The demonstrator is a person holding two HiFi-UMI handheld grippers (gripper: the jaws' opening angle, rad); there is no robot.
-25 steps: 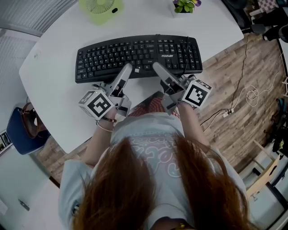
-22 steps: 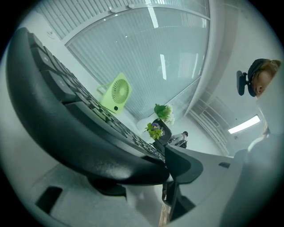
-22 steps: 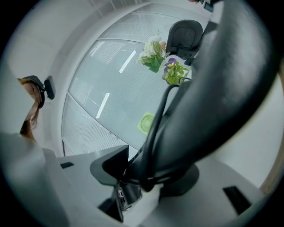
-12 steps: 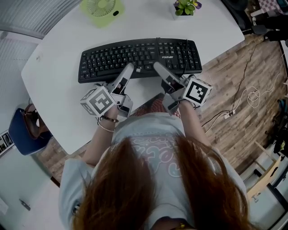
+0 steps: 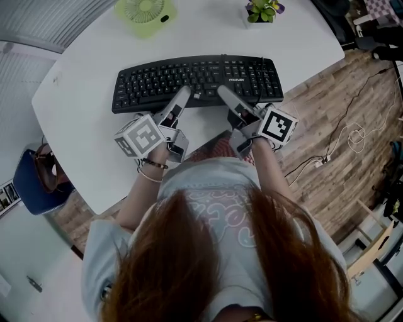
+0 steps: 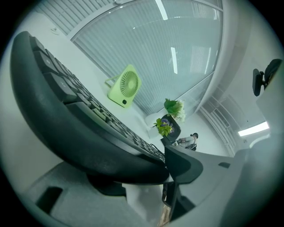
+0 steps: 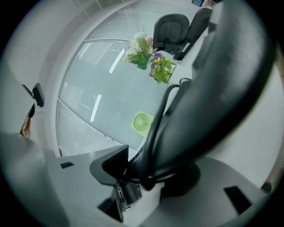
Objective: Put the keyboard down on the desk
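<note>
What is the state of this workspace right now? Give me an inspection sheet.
Surface: white desk with rounded corners.
Job's things: black keyboard over the desk, gripped at its near edge; whether it touches the desk cannot be told.
Clutter: green fan and potted plant at the desk's far edge.
Grippers: left gripper and right gripper are both shut on the keyboard's near edge.
Cables: keyboard cable runs down past the right gripper's jaws; loose cables lie on the floor.
Surroundings: wood-pattern floor, blue seat at the left, ribbed glass wall.
</note>
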